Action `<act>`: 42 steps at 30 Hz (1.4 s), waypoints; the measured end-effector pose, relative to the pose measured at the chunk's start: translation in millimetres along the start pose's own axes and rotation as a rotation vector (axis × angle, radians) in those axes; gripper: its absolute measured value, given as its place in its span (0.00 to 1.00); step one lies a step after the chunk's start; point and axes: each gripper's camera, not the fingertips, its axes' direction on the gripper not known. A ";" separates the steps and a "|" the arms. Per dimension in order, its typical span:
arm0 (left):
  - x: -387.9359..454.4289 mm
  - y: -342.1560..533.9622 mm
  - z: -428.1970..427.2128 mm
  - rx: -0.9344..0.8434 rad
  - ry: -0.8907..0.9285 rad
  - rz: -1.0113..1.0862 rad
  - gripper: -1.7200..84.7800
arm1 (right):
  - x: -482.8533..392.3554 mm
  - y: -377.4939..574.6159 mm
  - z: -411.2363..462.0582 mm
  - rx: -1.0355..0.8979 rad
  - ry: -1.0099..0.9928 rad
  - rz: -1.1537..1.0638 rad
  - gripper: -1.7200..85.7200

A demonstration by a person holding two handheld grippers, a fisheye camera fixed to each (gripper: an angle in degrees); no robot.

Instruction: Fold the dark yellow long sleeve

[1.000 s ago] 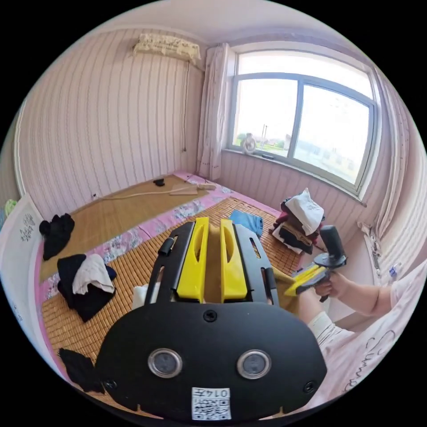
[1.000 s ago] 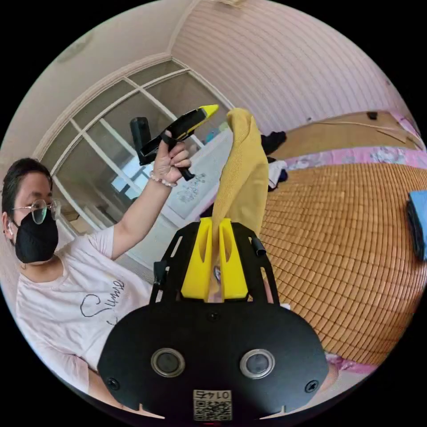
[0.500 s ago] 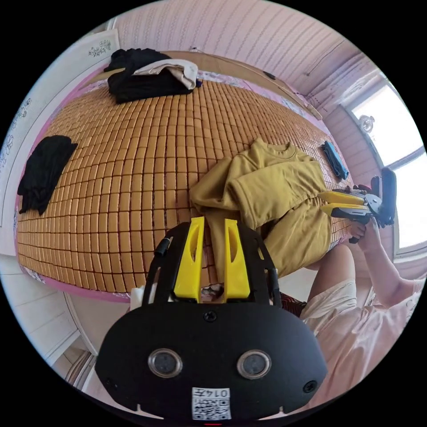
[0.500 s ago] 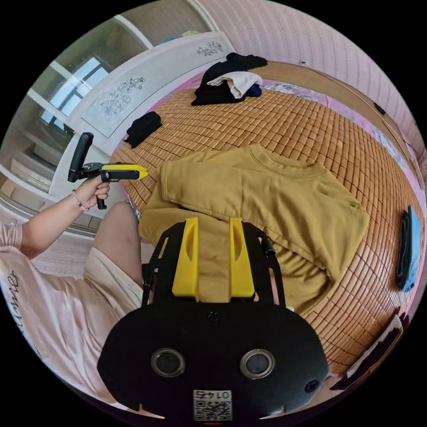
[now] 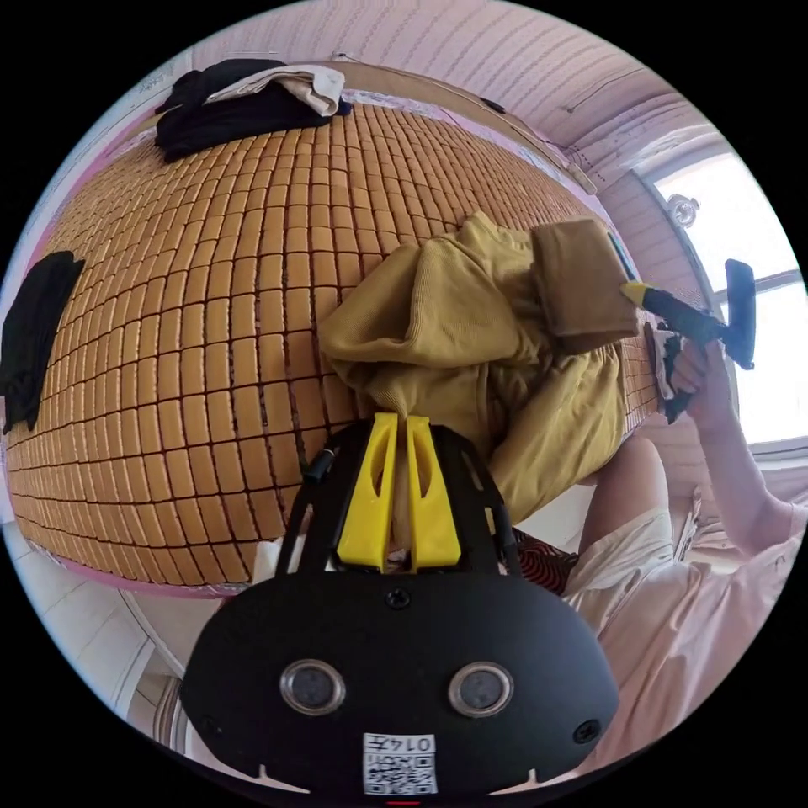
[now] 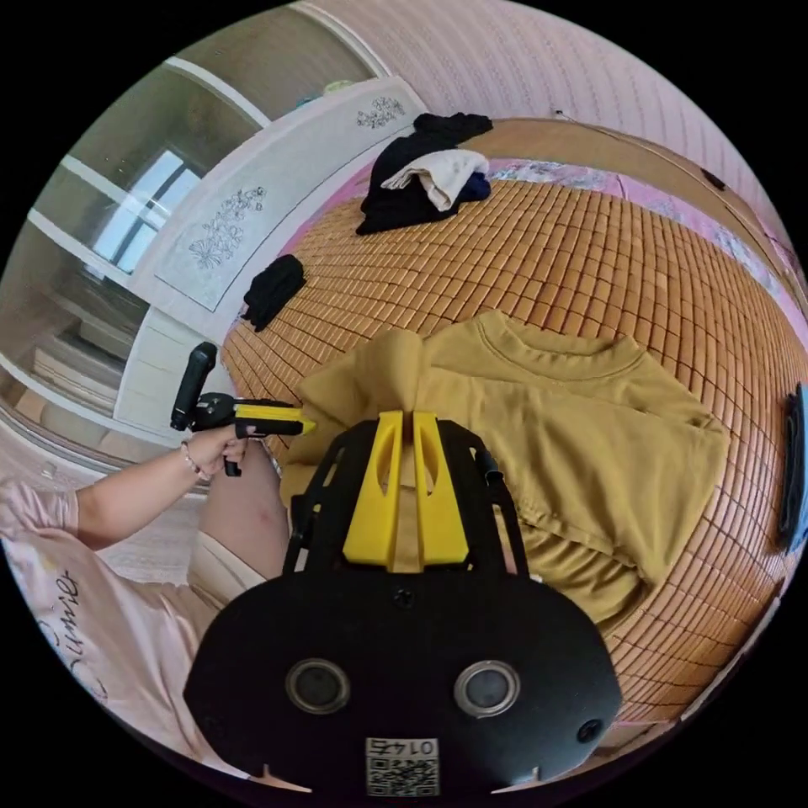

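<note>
Shirt [image 6: 581,421] lies rumpled at the near edge of the bamboo mat [image 6: 606,252], both the left gripper [image 5: 396,425] and right gripper [image 6: 402,421] pinching its fabric, so I judge it is only being laid out; next it needs spreading flat.

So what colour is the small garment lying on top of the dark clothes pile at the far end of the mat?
Cream, off-white garment, clearest in the right gripper view.
</note>
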 end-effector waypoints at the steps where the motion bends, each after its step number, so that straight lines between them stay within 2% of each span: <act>1: -0.7 0.0 -7.5 0.015 0.004 0.007 0.01 | 7.7 4.6 -18.7 0.043 0.013 0.027 0.04; 4: -6.4 1.3 -56.0 0.096 -0.047 0.042 0.01 | 42.1 38.0 -111.1 0.237 0.159 0.144 0.04; 6: -15.4 3.2 -101.3 0.152 -0.178 0.063 0.01 | 60.5 67.0 -168.5 0.316 0.338 0.216 0.05; 9: -47.9 3.8 -135.5 0.164 -0.332 -0.017 0.02 | 93.3 94.3 -200.1 0.238 0.524 0.389 0.06; 13: -97.6 6.8 -147.3 0.193 -0.379 -0.186 0.06 | 112.4 110.3 -197.4 0.170 0.718 0.563 0.11; 17: -87.9 -7.1 -139.1 0.197 -0.401 -0.143 0.08 | 87.3 56.9 -132.2 0.087 0.661 0.360 0.15; 19: -73.0 -22.7 -123.8 0.185 -0.257 -0.049 0.09 | 77.8 19.0 -88.7 0.023 0.576 0.239 0.17; 21: -53.9 -47.9 -93.0 0.183 0.002 0.056 0.11 | 67.6 -35.6 -28.9 -0.084 0.486 0.102 0.21; 23: -39.6 -68.6 -60.7 0.147 0.029 0.099 0.12 | 62.1 -73.2 11.6 -0.135 0.465 0.022 0.22; 25: -26.9 -90.0 -20.9 0.081 -0.017 0.128 0.13 | 61.3 -106.6 47.2 -0.178 0.451 -0.030 0.22; 27: -16.6 -115.0 38.4 -0.090 -0.126 0.169 0.14 | 69.4 -141.1 87.2 -0.232 0.480 -0.059 0.22; 29: -9.6 -123.3 70.4 -0.191 -0.239 0.221 0.14 | 82.7 -158.0 110.9 -0.285 0.483 -0.032 0.19; 32: -2.3 -125.9 72.7 -0.164 -0.291 0.294 0.11 | 95.9 -172.3 124.5 -0.287 0.453 -0.014 0.13; 34: -9.9 -126.8 69.4 -0.131 -0.281 0.297 0.09 | 96.4 -178.8 121.8 -0.272 0.412 -0.042 0.04; 37: -26.1 -139.0 40.2 -0.017 -0.299 0.261 0.07 | 86.3 -196.0 99.2 -0.191 0.399 -0.120 0.02; 39: -30.3 -155.9 1.3 0.121 -0.360 0.262 0.07 | 72.0 -221.3 74.1 -0.130 0.371 -0.192 0.02; 42: -45.5 -191.5 -28.9 0.228 -0.399 0.228 0.07 | 57.5 -260.3 65.3 -0.109 0.437 -0.294 0.02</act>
